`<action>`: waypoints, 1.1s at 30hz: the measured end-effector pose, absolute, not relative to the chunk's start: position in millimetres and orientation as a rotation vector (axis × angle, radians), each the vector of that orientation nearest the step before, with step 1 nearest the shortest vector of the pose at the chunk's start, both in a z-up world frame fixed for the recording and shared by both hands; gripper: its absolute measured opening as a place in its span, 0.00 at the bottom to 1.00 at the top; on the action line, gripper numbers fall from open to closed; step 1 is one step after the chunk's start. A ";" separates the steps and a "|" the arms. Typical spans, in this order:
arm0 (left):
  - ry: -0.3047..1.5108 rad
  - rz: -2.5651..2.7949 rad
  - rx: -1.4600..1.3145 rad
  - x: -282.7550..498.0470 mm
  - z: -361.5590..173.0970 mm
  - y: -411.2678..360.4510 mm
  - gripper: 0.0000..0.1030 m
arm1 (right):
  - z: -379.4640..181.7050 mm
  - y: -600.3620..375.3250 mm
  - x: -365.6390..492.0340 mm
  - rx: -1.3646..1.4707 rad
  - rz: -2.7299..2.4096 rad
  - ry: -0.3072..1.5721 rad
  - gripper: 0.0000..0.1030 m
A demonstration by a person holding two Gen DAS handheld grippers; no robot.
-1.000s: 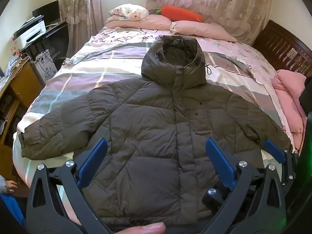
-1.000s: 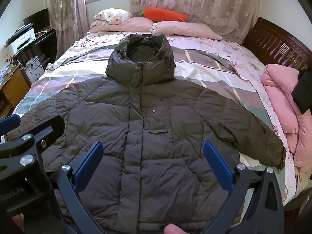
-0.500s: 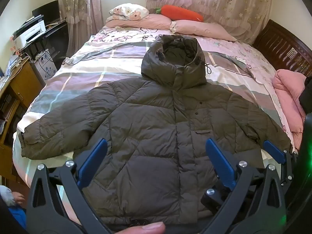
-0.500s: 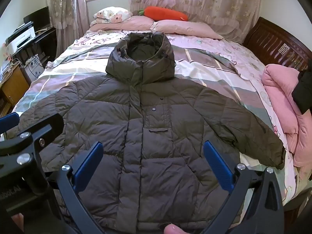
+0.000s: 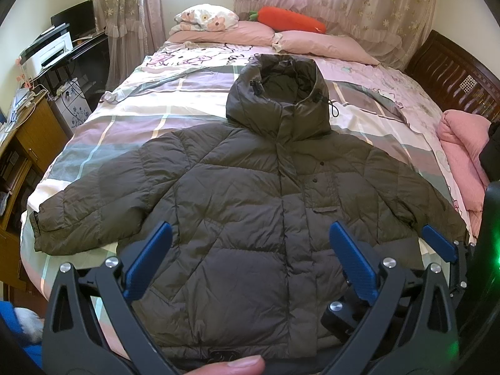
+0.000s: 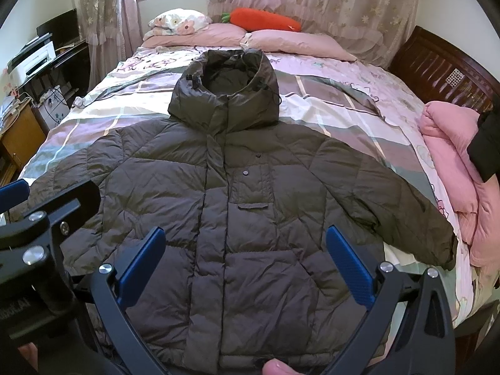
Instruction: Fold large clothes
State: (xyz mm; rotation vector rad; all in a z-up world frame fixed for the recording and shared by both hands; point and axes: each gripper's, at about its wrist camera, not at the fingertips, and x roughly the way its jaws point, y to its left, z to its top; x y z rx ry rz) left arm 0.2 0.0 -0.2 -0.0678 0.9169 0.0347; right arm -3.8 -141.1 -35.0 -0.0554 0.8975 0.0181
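Note:
A dark olive hooded puffer jacket [image 5: 250, 193] [image 6: 237, 206] lies flat and face up on the bed, sleeves spread to both sides, hood toward the pillows. My left gripper [image 5: 250, 243] hovers above the jacket's lower half, open, with nothing between its blue pads. My right gripper [image 6: 247, 247] hangs over the hem area as well, open and holding nothing. In the left wrist view the right gripper [image 5: 437, 247] shows at the right edge. The right wrist view has the left gripper [image 6: 37, 215] at its left edge.
The bed [image 5: 125, 131] has a checked cover, pink pillows [image 5: 322, 47] and a carrot plush [image 5: 290, 22] at the head. A folded pink quilt [image 6: 450, 162] lies at the right edge. A wooden cabinet [image 5: 34, 131] and a printer [image 5: 47, 53] stand to the left.

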 end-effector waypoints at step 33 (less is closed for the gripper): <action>0.926 0.031 -0.065 -0.4 0.0 -5.0 0.98 | -43.3 -146.2 -6.9 -0.055 0.013 0.913 0.99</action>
